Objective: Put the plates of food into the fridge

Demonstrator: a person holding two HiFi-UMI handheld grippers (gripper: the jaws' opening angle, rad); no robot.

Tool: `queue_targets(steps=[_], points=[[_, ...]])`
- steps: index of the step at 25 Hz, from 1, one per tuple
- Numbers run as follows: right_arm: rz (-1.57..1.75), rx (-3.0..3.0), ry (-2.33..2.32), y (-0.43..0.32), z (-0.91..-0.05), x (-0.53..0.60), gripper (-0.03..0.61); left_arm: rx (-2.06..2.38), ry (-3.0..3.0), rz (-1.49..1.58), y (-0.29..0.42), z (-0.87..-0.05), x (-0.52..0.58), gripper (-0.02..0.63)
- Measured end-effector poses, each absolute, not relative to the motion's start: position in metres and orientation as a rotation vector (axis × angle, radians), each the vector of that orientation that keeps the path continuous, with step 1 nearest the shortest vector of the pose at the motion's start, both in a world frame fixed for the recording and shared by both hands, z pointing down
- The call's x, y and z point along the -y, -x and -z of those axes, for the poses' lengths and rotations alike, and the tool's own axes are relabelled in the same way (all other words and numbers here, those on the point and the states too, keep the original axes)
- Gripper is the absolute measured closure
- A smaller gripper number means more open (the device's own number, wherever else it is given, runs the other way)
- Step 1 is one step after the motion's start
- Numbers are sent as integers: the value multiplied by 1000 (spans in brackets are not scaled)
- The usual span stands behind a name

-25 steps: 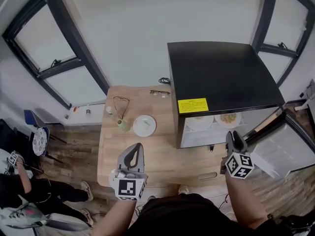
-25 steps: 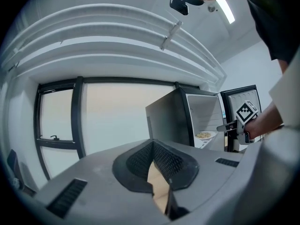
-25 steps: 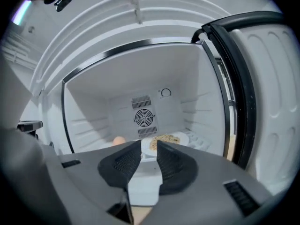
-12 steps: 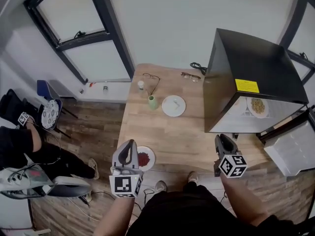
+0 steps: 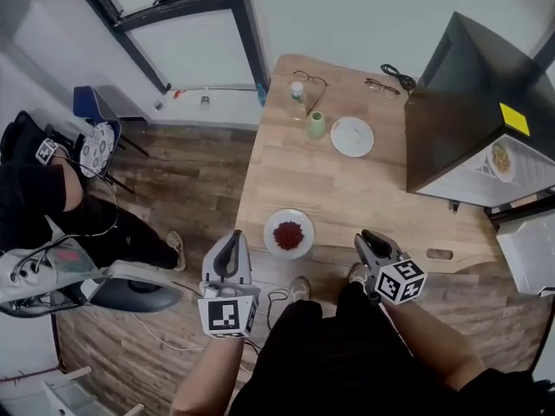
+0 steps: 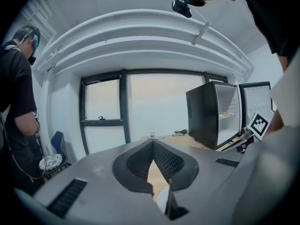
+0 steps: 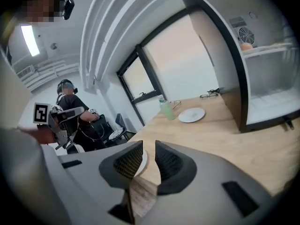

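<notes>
Two plates sit on the table [image 5: 347, 189]. The plate with red food [image 5: 304, 243] is at the near edge. The white plate [image 5: 342, 142] is farther off, just beside one green cup [image 5: 316, 126]. One more plate of food [image 5: 506, 175] is inside the fridge [image 5: 460, 102] on the right. Two pairs of glasses [image 5: 314, 81] [image 5: 382, 86] lie at the far end. The left gripper [image 5: 231, 243] is pressed together with nothing in it. The right gripper [image 5: 368, 235] is a little apart and holds nothing; its jaws have just been closing.

Red-food plate [image 5: 288, 233] on table [image 5: 364, 189] edge
</notes>
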State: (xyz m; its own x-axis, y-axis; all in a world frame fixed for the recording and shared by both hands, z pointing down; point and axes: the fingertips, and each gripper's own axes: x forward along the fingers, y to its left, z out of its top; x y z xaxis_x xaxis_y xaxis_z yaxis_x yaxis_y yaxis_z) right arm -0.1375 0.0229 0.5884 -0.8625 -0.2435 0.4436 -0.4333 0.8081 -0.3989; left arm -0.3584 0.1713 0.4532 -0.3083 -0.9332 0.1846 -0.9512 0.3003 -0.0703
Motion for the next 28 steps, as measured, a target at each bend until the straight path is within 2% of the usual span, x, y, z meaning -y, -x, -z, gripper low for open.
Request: queue_targets(steps=[11, 13, 15, 16, 25, 26, 28], points=[[-1156, 2481, -462, 198, -660, -102, 471, 2394, -1755, -322, 394, -478, -223, 611], [-1237, 2422, -473, 208, -679, -111, 443, 2384, -1752, -344, 397, -481, -230, 611], [-1345, 2342, -506, 211, -700, -116, 365, 2373, -1761, -367, 398, -483, -236, 611], [-1391, 2308, -527, 211, -708, -118, 356, 2370, -1762, -375, 399, -483, -238, 611], [-1624, 2205, -609, 230, -739, -120, 360, 2385, -1769, -401, 419, -475, -248, 611], [-1639, 2196, -598, 234, -741, -121, 374, 2381, -1773, -400, 420, -475, -247, 611], [-1657, 2187, -589, 238, -742, -122, 476, 2375, -1761, -405, 422, -479, -248, 611]])
